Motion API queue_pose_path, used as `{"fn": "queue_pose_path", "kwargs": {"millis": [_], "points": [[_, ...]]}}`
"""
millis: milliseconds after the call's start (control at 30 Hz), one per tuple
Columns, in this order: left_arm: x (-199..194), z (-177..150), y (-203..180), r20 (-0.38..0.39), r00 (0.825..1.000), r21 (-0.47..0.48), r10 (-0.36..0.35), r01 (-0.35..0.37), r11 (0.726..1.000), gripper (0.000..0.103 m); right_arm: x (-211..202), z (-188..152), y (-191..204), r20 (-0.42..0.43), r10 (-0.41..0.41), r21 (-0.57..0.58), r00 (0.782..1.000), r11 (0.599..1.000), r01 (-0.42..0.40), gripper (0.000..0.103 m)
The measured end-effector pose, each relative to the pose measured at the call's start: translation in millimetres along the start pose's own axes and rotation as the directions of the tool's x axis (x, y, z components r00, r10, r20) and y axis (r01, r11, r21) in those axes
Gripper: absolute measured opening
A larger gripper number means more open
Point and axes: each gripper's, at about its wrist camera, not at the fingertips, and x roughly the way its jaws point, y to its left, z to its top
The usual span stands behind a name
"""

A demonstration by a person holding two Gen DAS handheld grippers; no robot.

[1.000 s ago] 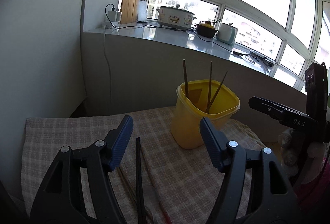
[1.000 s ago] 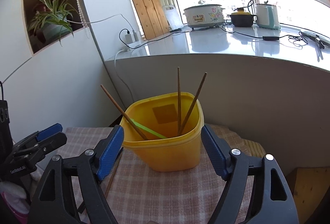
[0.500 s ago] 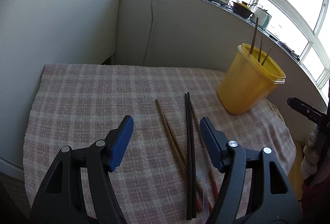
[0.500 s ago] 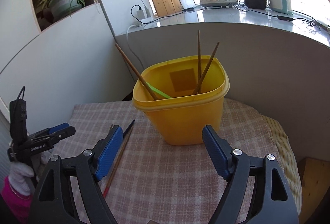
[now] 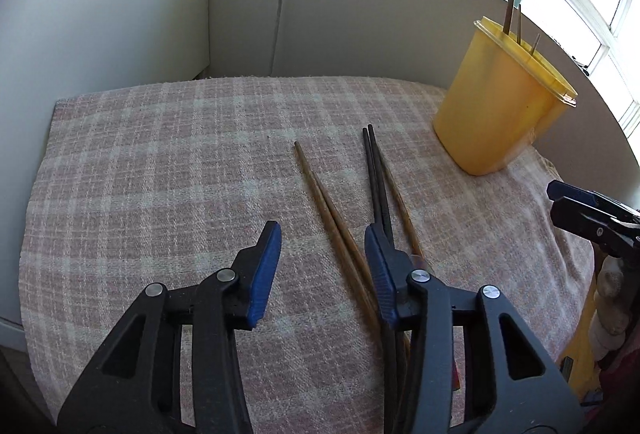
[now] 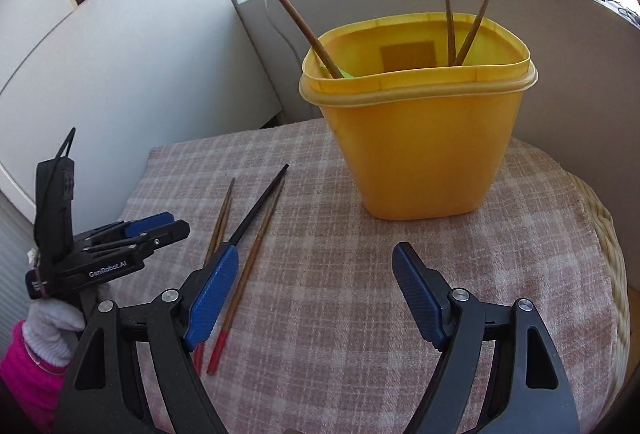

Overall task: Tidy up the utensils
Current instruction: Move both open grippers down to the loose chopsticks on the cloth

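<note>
Yellow tub (image 6: pixel 416 138): standing upright at the far side of the worktop (image 5: pixel 168 170), on the checked cloth, already holding three wooden chopsticks and something green.
Loose chopsticks: a brown pair (image 5: pixel 326 206), a black pair (image 5: pixel 376 178) and a red-tipped one (image 6: pixel 248 266) are lying side by side on the cloth, short of the tub and apart from it.
Left tongs (image 5: pixel 322 258): hovering low over the sticks with the jaws part open; they have just been closing. The brown pair is showing in the gap, the black pair is lying under the right-hand pad, and nothing is gripped.
Right tongs (image 6: pixel 314 274): hanging wide open and empty over bare cloth in front of the tub.
Risk, wrong catch: the sticks are lying so close together that closing jaws are likely to be pinching one of each colour, or only a single stick, leaving a mismatched pair.
Risk, scatter: a pad coming down on top of the black pair could be rolling it sideways into its neighbours.
Risk, cloth: jaws closing this low may be bunching the weave and dragging every stick with it.
Risk, tub: it looks light, so a long stick swinging into it could be tipping it.
</note>
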Motion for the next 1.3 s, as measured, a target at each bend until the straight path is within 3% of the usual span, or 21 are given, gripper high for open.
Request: {"fn": "queue_pose_path", "kwargs": {"millis": [33, 267, 400, 633, 800, 1200, 1300], "points": [[1.7, -0.4, -1.0, -0.005, 1.000, 0.003, -0.005, 0.005, 1.000, 0.037, 2.5, -0.8, 2.0, -0.007, 0.001, -0.002, 1.000, 1.000, -0.001, 0.079], [10.9, -1.2, -13.6, -0.023, 0.999, 0.040, -0.032, 0.033, 0.999, 0.034, 20.7, -3.2, 11.5, -0.055, 0.011, -0.003, 0.998, 1.000, -0.011, 0.079], [16.4, -0.3, -21.5, -0.035, 0.999, 0.073, -0.032, 0.034, 0.997, 0.031, 30.9, -4.9, 11.2, -0.088, 0.016, 0.014, 0.996, 1.000, -0.015, 0.067], [30.4, 1.0, -34.0, -0.059, 0.998, 0.128, -0.023, 0.030, 0.991, 0.029, 41.6, -8.2, 6.7, -0.122, 0.025, 0.044, 0.992, 0.999, -0.020, 0.058], [36.6, 1.3, -40.0, -0.065, 0.998, 0.169, -0.014, 0.025, 0.985, 0.024, 45.0, -8.3, 6.4, -0.138, 0.028, 0.050, 0.990, 0.999, -0.021, 0.046], [45.0, 9.7, -41.3, -0.071, 0.997, 0.208, 0.003, 0.012, 0.978, 0.021, 76.2, -0.1, 26.9, -0.179, 0.044, 0.035, 0.983, 0.999, -0.038, 0.032], [54.5, 17.1, -40.3, -0.089, 0.996, 0.212, 0.005, 0.014, 0.977, 0.013, 85.3, 2.2, 33.7, -0.193, 0.041, 0.028, 0.980, 0.999, -0.036, 0.025]]}}
